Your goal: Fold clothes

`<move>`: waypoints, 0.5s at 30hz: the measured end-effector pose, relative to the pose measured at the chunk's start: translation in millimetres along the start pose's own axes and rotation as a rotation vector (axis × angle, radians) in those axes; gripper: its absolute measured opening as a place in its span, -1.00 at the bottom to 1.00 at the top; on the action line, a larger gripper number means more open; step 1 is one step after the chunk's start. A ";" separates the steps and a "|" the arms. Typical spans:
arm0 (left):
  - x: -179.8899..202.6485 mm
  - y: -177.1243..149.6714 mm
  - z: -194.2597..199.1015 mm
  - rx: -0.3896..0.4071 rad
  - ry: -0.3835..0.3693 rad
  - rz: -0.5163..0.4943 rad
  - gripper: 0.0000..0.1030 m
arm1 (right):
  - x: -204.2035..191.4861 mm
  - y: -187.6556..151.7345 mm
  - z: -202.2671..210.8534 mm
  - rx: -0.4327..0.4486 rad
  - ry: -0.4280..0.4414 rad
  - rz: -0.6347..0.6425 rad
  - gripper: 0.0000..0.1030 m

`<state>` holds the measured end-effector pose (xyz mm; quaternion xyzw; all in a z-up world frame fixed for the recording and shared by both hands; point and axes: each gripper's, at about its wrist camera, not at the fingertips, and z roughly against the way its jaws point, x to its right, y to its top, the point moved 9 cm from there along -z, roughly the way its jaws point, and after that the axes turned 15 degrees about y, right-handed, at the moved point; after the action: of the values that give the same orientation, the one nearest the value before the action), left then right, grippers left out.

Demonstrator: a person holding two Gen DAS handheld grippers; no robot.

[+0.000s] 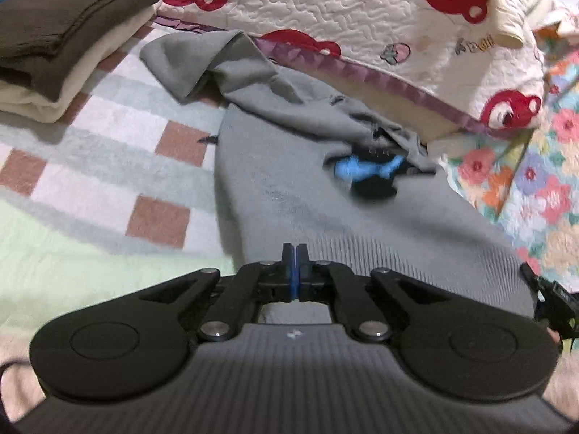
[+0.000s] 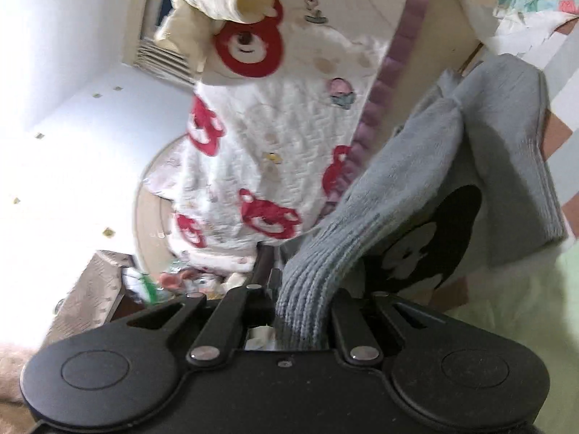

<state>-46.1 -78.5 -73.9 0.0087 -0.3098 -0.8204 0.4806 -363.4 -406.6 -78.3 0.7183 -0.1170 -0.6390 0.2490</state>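
A grey knit sweater (image 1: pixel 289 188) lies spread on the checked blanket (image 1: pixel 108 181). Its ribbed hem is near my left gripper (image 1: pixel 295 253), whose jaws are shut with nothing seen between them, just above the hem. My right gripper shows in the left wrist view (image 1: pixel 365 170), blurred, at the sweater's far right, under a lifted grey sleeve. In the right wrist view my right gripper (image 2: pixel 302 289) is shut on the ribbed cuff of the sleeve (image 2: pixel 380 188), which hides the fingertips. The sweater's black and white print (image 2: pixel 427 246) shows behind.
A stack of folded clothes, dark brown on cream (image 1: pixel 61 36), sits at the far left. A white quilt with red bears (image 1: pixel 362 18) lies along the back. A floral cloth (image 1: pixel 535 181) is at the right. A wall and ceiling fill the left of the right wrist view.
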 end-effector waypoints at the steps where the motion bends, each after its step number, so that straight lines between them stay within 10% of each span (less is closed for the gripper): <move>1: -2.1 -7.6 -2.1 -0.018 0.029 -0.015 -1.00 | 7.8 -9.8 2.5 -0.041 -0.067 0.048 -0.83; 6: -15.1 -32.6 -33.6 -0.086 0.214 -0.109 -0.96 | 69.3 -54.8 12.6 -0.189 -0.398 0.097 -0.84; 15: 16.8 0.1 -46.5 -0.039 0.289 -0.231 -0.50 | 62.8 -65.5 3.2 -0.354 -0.619 0.372 -0.85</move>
<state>-40.6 -115.1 -106.7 0.1527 -0.2184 -0.8661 0.4230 -366.6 -382.2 -165.7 0.4046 -0.2029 -0.7793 0.4333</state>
